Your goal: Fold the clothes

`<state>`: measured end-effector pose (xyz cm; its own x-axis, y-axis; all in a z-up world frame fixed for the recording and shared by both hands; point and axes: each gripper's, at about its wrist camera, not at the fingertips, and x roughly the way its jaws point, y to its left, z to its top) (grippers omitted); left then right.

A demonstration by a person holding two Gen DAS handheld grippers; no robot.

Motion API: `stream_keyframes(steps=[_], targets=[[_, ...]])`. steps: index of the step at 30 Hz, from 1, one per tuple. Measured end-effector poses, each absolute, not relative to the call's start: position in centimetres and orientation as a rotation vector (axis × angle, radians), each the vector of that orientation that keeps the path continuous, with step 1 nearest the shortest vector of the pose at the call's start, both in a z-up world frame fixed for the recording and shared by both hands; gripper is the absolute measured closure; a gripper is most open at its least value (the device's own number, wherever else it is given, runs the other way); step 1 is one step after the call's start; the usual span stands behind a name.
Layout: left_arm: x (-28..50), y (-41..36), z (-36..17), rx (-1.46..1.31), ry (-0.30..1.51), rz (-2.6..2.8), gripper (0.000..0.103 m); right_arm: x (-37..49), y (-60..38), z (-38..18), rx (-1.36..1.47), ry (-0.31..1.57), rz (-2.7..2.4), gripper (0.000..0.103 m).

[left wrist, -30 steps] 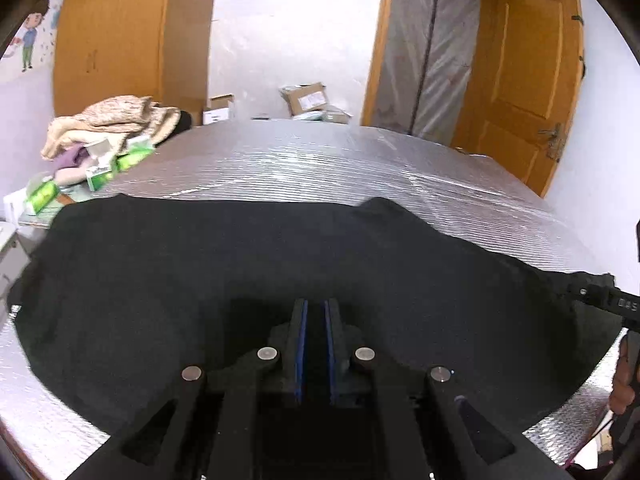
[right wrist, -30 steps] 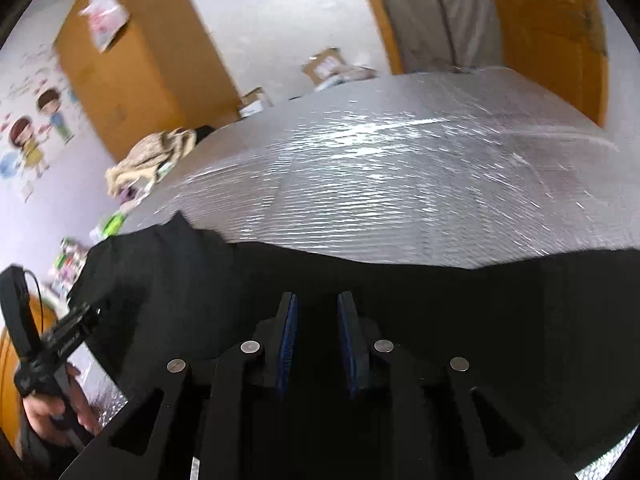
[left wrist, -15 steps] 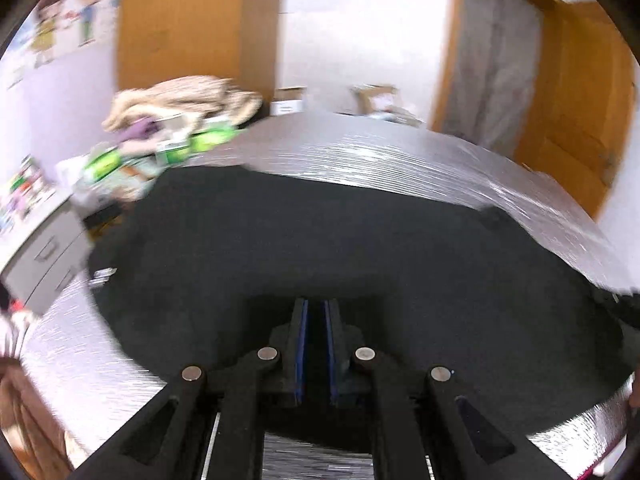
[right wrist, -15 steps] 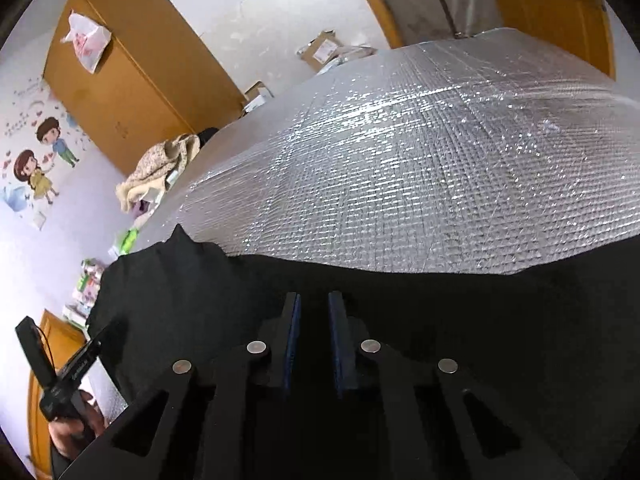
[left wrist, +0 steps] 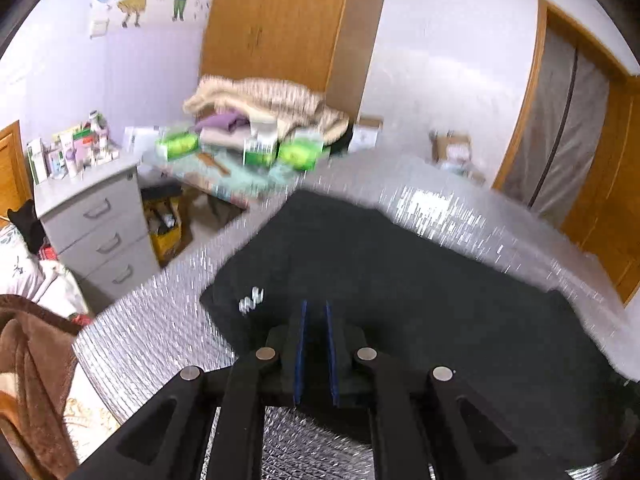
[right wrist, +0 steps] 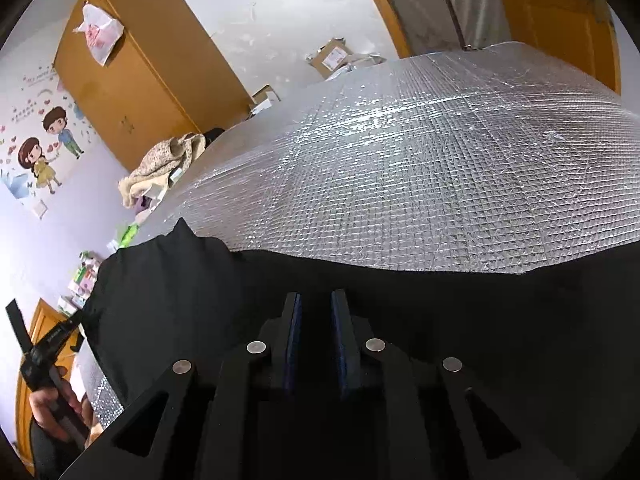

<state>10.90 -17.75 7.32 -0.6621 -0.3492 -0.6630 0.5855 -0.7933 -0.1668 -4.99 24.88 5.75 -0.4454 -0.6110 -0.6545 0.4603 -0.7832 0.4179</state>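
The left gripper (left wrist: 315, 322) has swung toward nine o'clock along the black garment (left wrist: 420, 300), bringing the grey drawer unit (left wrist: 96, 216) into view, while the right gripper (right wrist: 314, 314) narrowed, and its jaws are now opening.

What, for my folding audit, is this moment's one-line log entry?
left claw: pinching black garment edge | right claw: jaws opening over garment, grip unclear | surface: foil mat

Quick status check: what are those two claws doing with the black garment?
Left gripper pinching the black garment edge. Right gripper jaws opening, cloth between them. Garment spread on silver foil mat, nothing in the way.
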Motion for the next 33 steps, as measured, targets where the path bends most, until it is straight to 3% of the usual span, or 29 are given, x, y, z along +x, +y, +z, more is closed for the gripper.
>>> stream_keyframes(steps=[21,33], targets=[[6.7,-12.4,10.2,0.869,0.363,-2.469,0.093,-4.9,24.7,5.6,1.103,-0.24,-2.228,0.086],[5.1,-11.9,7.4,0.996,0.35,-2.456,0.092,-5.0,24.9,5.5,1.107,-0.256,-2.216,0.086]])
